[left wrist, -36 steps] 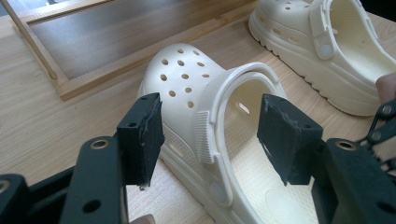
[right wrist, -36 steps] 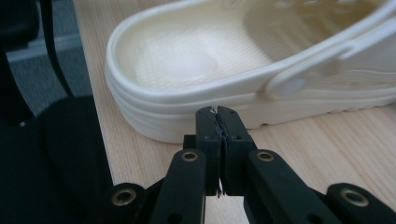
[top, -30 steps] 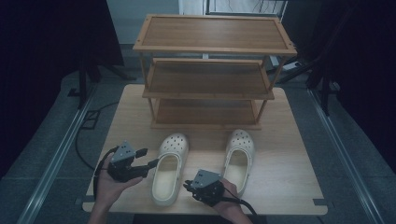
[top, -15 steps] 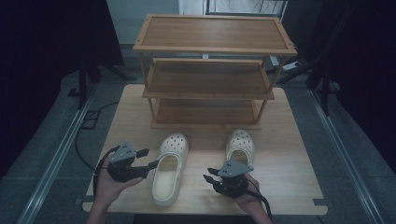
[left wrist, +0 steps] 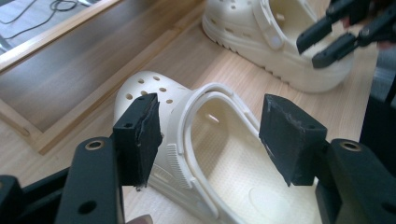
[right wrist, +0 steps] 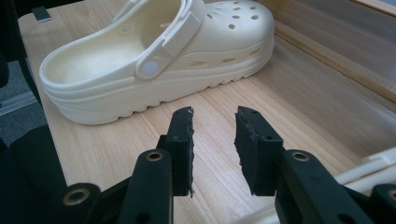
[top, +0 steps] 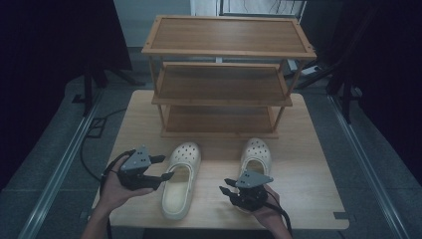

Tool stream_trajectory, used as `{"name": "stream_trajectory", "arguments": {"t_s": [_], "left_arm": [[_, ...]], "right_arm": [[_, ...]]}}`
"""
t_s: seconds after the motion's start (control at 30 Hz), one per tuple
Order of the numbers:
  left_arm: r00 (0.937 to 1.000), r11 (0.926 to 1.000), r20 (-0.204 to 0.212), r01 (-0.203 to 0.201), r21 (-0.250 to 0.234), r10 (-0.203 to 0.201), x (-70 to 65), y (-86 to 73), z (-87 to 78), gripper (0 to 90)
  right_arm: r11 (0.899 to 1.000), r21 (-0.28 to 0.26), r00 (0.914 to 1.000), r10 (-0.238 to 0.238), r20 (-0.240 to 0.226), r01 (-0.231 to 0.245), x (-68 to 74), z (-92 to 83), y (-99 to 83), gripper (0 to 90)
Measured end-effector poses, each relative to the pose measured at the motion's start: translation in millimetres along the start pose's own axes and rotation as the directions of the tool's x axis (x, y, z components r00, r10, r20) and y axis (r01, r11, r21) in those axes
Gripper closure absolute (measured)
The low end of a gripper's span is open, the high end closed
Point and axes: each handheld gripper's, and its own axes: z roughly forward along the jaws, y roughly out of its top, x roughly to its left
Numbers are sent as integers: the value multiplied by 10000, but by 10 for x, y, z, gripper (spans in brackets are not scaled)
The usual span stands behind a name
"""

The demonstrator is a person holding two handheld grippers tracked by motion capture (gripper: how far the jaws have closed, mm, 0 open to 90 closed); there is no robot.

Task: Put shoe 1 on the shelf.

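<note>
Two cream clogs lie on the wooden table, toes toward the shoe rack. My left gripper (top: 166, 167) points right at the left clog (top: 181, 181). In the left gripper view its jaws (left wrist: 212, 135) stand wide open in front of the left clog's (left wrist: 219, 154) strap and opening, and the pads press on nothing. My right gripper (top: 224, 185) sits over the heel of the right clog (top: 256, 154) and points left. Its jaws (right wrist: 215, 140) have just been opening, with only bare table between them. The left clog (right wrist: 159, 56) lies beyond them.
A three-tier wooden shoe rack (top: 224, 84) stands at the back of the table (top: 308, 164), all shelves bare. Black cables trail from both grippers. The table's front edge runs just under both hands. In the left gripper view the right gripper (left wrist: 327, 37) hovers by the right clog (left wrist: 275, 51).
The right gripper has moved right, from the front gap between the clogs to the right clog's heel, and its jaws have opened. The left gripper has stayed put.
</note>
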Motion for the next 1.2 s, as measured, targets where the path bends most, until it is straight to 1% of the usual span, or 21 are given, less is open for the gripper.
{"name": "stream_trajectory", "arguments": {"t_s": [0.07, 0.17, 0.23, 0.3, 0.43, 0.5, 0.53, 0.57, 0.63, 0.7, 0.77, 0.8, 0.83, 0.87, 0.9, 0.93, 0.97, 1.0, 1.03, 1.13, 1.2], "left_arm": [[9993, 9990, 111, -354, 262, 351, 22, 37, 27, 403], [9968, 9954, 336, -740, 603, 721, 49, 85, 78, 423], [9933, 9901, 528, -1077, 902, 1032, 63, 111, 116, 426], [9886, 9824, 685, -1414, 1220, 1338, 72, 133, 177, 427], [9811, 9672, 975, -1821, 1769, 1669, 93, 161, 332, 427], [9771, 9613, 1119, -1998, 1895, 1810, 107, 177, 398, 432], [9735, 9554, 1226, -2148, 2029, 1929, 117, 191, 442, 437], [9717, 9516, 1233, -2241, 2104, 2015, 121, 200, 468, 451], [9631, 9382, 1375, -2585, 2302, 2316, 146, 231, 539, 454], [9582, 9301, 1446, -2762, 2422, 2469, 166, 254, 587, 476], [9493, 9182, 1573, -3051, 2528, 2721, 182, 282, 637, 521], [9423, 9032, 1643, -3280, 2771, 2918, 177, 296, 695, 538], [9423, 9032, 1643, -3280, 2771, 2918, 177, 296, 695, 557], [9391, 8920, 1538, -3406, 2972, 3073, 170, 300, 736, 557], [9358, 8829, 1490, -3511, 3118, 3196, 169, 303, 757, 580], [9321, 8711, 1427, -3619, 3319, 3329, 169, 306, 782, 611], [9305, 8655, 1302, -3663, 3416, 3424, 169, 305, 806, 638], [9307, 8646, 1222, -3657, 3445, 3449, 171, 305, 814, 687], [9286, 8629, 1238, -3708, 3432, 3498, 176, 307, 815, 706], [9218, 8606, 989, -3856, 3326, 3749, 165, 307, 799, 743], [9200, 8601, 800, -3875, 3316, 3836, 162, 319, 779, 763]], "right_arm": [[10000, 14, 10000, 48, 3, -48, -1, -3, -6, 666], [10000, 56, 10000, 57, 27, -57, -3, -6, -15, 665], [9999, 98, 10000, 80, 27, -80, -9, -7, -25, 664], [9998, 142, 9999, 121, 67, -122, -25, -8, -40, 664], [9998, 171, 9999, 136, 75, -137, -35, -4, -50, 662], [9997, 200, 9999, 140, 56, -141, -33, 4, -54, 660], [9996, 235, 9999, 134, 47, -136, -31, 10, -56, 657], [9995, 287, 9999, 104, 25, -104, -27, 23, -60, 652], [9995, 313, 9999, 102, 17, -103, -25, 28, -62, 651], [9994, 340, 9999, 102, 13, -102, -30, 32, -67, 648], [9993, 343, 9999, 122, 48, -123, -44, 27, -71, 647], [9993, 343, 9999, 147, 60, -149, -52, 23, -74, 647], [9993, 343, 9999, 147, 60, -149, -52, 23, -74, 647], [9993, 341, 9999, 158, 61, -160, -56, 22, -76, 646], [9992, 345, 9998, 175, 64, -177, -60, 21, -79, 646], [9992, 344, 9998, 188, 62, -190, -62, 21, -80, 645], [9992, 354, 9998, 181, 59, -183, -65, 20, -81, 644], [9992, 359, 9998, 178, 56, -180, -65, 19, -82, 643], [9992, 357, 9998, 176, 60, -178, -65, 18, -82, 643], [9993, 341, 9998, 174, 58, -175, -71, 9, -81, 640], [9992, 299, 9997, 261, 38, -262, -88, 5, -83, 640]]}}
